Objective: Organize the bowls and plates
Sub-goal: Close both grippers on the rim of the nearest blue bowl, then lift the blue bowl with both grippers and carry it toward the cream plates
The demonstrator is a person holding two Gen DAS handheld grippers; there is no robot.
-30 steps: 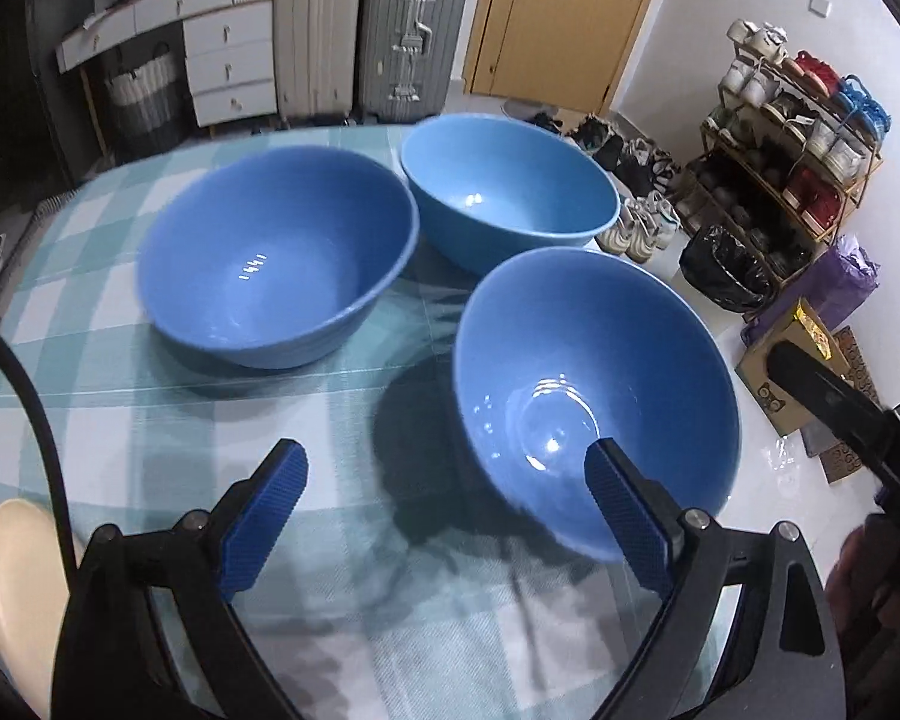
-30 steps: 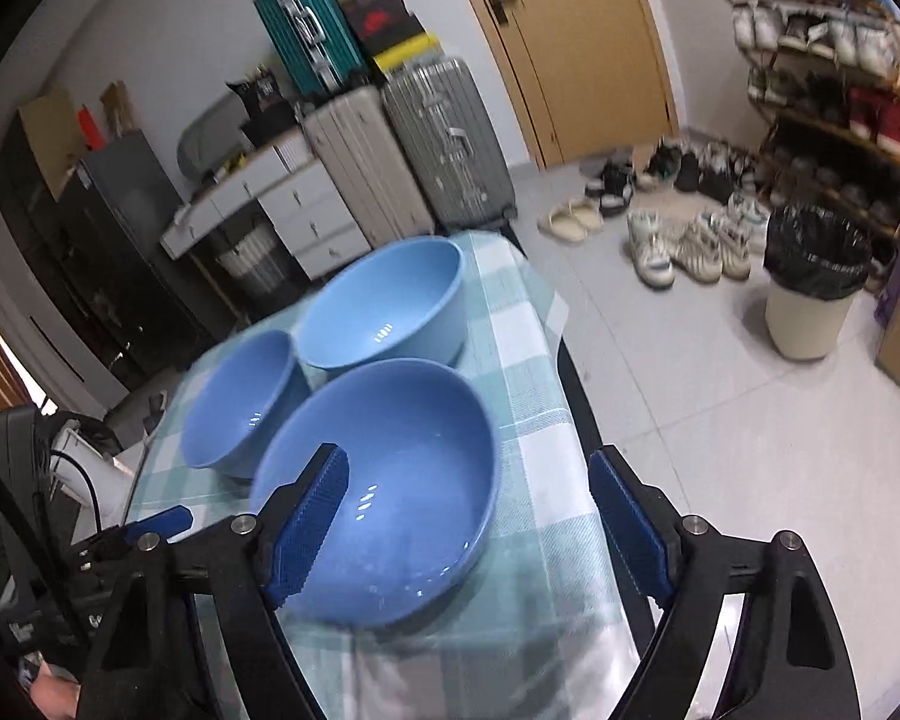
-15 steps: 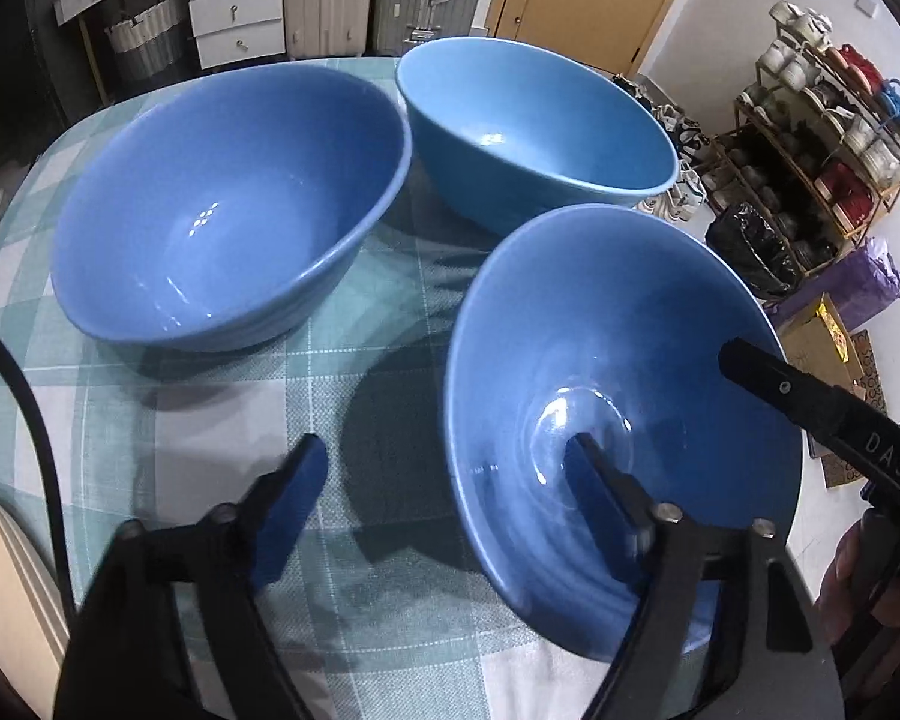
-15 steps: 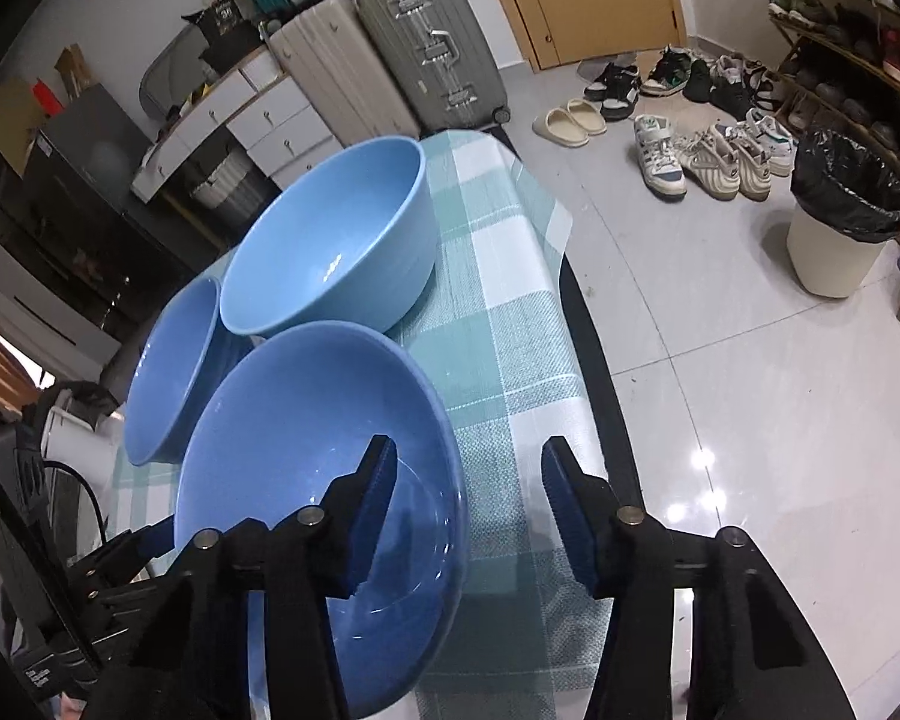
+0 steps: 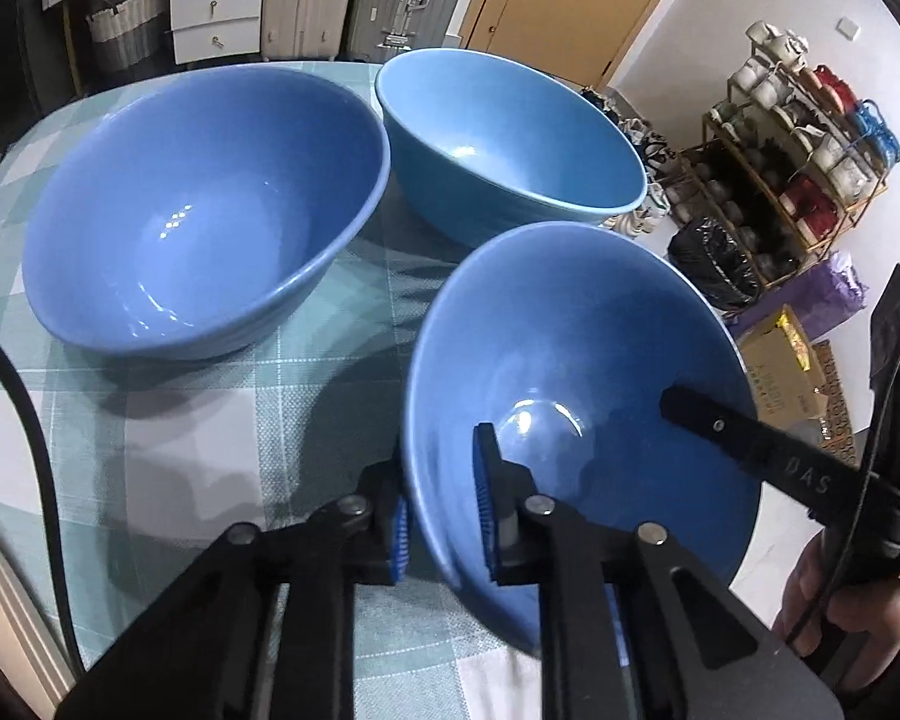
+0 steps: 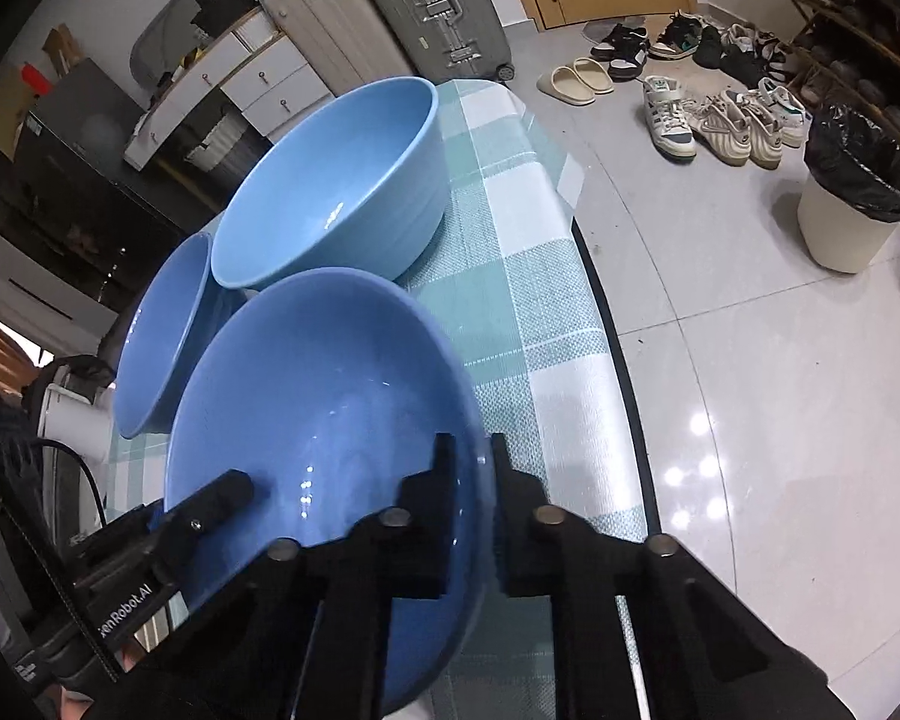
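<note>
left gripper [image 5: 444, 516] jaws just closed onto near bowl [image 5: 576, 372] rim | right gripper [image 6: 471, 510] clamped the opposite rim | bowl sat by worktop [image 6: 510, 276] edge

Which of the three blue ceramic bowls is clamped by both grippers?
The nearest blue ceramic bowl: left gripper and right gripper pinch opposite rim walls. The other two stand untouched behind.

Glossy tiled floor [image 6: 780, 360], wooden door [image 5: 570, 6], suitcases [image 6: 432, 12], shoe rack [image 5: 798, 138], white drawers [image 5: 216, 0].
</note>
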